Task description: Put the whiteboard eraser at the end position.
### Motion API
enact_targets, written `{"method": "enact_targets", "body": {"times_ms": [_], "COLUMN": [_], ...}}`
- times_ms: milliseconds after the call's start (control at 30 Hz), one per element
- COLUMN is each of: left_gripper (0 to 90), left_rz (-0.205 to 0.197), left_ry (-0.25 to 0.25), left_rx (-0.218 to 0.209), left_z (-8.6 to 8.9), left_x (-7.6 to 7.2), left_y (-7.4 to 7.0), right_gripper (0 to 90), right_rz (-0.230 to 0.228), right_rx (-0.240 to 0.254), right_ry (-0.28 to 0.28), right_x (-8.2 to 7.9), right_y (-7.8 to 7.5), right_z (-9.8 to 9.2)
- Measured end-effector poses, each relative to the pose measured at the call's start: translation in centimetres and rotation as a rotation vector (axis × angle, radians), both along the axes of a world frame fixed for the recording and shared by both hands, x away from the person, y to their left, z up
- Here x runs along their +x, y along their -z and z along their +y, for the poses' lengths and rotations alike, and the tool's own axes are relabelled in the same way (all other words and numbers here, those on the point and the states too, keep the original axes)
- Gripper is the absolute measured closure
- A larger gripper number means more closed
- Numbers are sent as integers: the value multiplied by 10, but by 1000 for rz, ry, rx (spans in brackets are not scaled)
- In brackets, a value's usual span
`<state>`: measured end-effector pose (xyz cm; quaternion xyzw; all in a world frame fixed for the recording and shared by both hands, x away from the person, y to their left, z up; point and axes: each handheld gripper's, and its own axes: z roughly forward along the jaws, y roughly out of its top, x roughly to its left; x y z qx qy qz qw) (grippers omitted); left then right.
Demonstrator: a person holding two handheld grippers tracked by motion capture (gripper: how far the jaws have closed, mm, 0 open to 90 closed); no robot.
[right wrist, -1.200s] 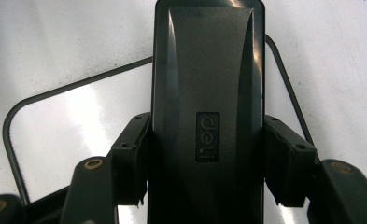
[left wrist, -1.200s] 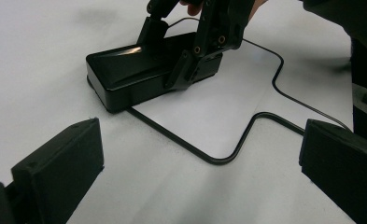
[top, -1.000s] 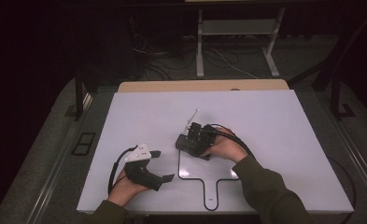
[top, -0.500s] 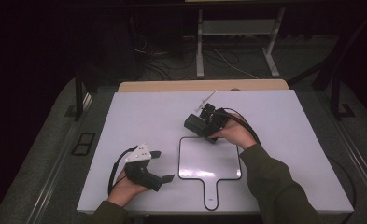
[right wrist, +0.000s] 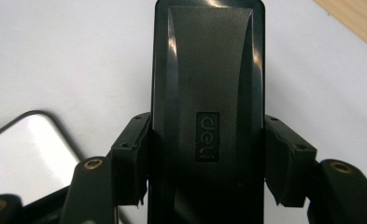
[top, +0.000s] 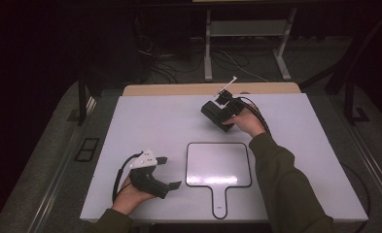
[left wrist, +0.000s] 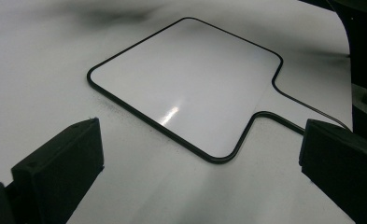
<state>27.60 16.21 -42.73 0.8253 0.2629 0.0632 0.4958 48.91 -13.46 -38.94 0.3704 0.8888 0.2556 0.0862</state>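
Smooth white table (top: pixel 154 121), right tongs (right wrist: pixel 204 154) clamped on black rectangular eraser (right wrist: pixel 208 79), left tongs (left wrist: pixel 200 158) apart, glossy paddle-shaped whiteboard (left wrist: pixel 190 88)

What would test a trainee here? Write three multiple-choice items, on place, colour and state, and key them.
1. Where is the white paddle-shaped board with the black rim?
A. flat on the white table
B. on the floor
C. in a gripper
2. What colour is the rectangular plastic block?
A. red
B. black
C. yellow
3. How do the left gripper jaws stand?
A. shut on the board
B. open, empty
C. shut on the block

A: it lies flat near the table's front edge.
B: it shows black, clamped in the right gripper.
B: the jaws stand wide apart.
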Motion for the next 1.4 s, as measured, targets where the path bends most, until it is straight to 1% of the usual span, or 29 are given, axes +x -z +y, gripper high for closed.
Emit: {"method": "enact_targets", "body": {"times_ms": [133, 233, 300, 433, 667, 733, 800, 867, 933, 967, 1133, 1200, 1300, 1367, 1400], "left_gripper": [0, 0, 0, 0, 0, 0, 0, 0, 0, 0, 0, 0, 0, 0, 0], "left_rz": [-1, -2, -1, -1, 1, 3, 2, 2, 3, 3, 4, 4, 4, 4, 4], "left_ry": [1, 0, -4, -10, -14, -15, -16, -11, -9, -11, -5, -6, -6, -7, -7], "left_rx": [4, 1, -1, 0, 0, 0, -4, -1, 1, -6, 3, 2, 3, 3, 4], "left_z": [1, 1, 2, 4, 6, 5, 5, 5, 4, 3, 2, 3, 3, 3, 3], "left_x": [0, -1, -2, -3, -5, -4, -3, -2, -1, -1, 1, 1, 1, 1, 1], "left_y": [0, -1, 0, -1, -1, -1, 0, -1, -1, 0, 1, 1, 1, 1, 1], "right_gripper": [385, 385, 385, 385, 384, 383, 382, 382, 381, 382, 384, 367, 330, 313, 278], "right_rz": [7, 22, 24, 38, 30, 32, 26, 30, 24, 21, -9, -32, -51, -67, -79], "right_rx": [1, -18, -33, -45, -52, -51, -64, -61, -57, -54, -33, -18, -1, 14, 21], "right_ry": [14, 25, 32, 45, 45, 49, 57, 58, 55, 54, 59, 64, 68, 60, 68], "right_x": [10, 15, 19, 23, 24, 24, 25, 25, 25, 25, 23, 21, 17, 15, 12], "right_y": [10, 18, 23, 32, 36, 36, 37, 38, 38, 37, 32, 27, 19, 14, 11], "right_z": [1, 4, 4, 4, 6, 6, 6, 5, 4, 4, 3, 1, -2, -5, -8]}}
